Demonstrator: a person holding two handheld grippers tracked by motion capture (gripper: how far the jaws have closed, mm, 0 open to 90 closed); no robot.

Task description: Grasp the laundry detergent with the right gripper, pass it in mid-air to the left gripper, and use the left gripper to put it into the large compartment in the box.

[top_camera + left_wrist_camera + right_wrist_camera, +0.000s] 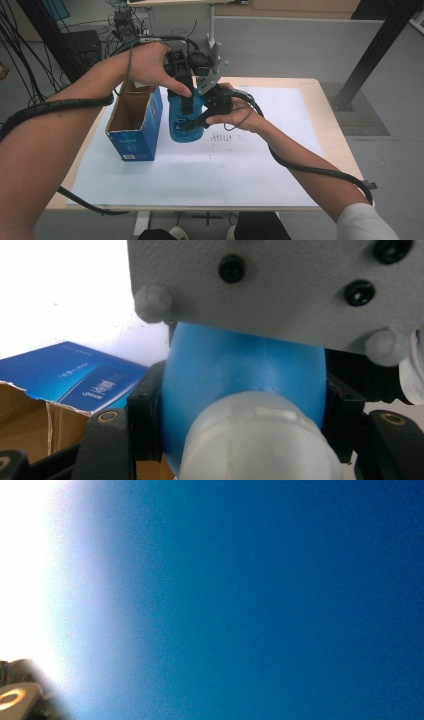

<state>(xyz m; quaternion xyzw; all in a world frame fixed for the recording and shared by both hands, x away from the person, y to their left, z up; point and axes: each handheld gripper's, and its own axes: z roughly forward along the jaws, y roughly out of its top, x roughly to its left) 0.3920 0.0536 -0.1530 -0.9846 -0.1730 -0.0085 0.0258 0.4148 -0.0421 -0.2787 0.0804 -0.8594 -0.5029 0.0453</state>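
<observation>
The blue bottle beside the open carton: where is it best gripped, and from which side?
Probably at the narrow upper part of the blue bottle below its white cap, coming from above. It stands upright, and the left gripper already clamps it there. The blue carton crowds one side.

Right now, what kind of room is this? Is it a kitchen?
No, probably a lab or workshop. Cables tangle on the floor by black metal frame posts, and a plain table covered with white paper serves as a test bench.
</observation>
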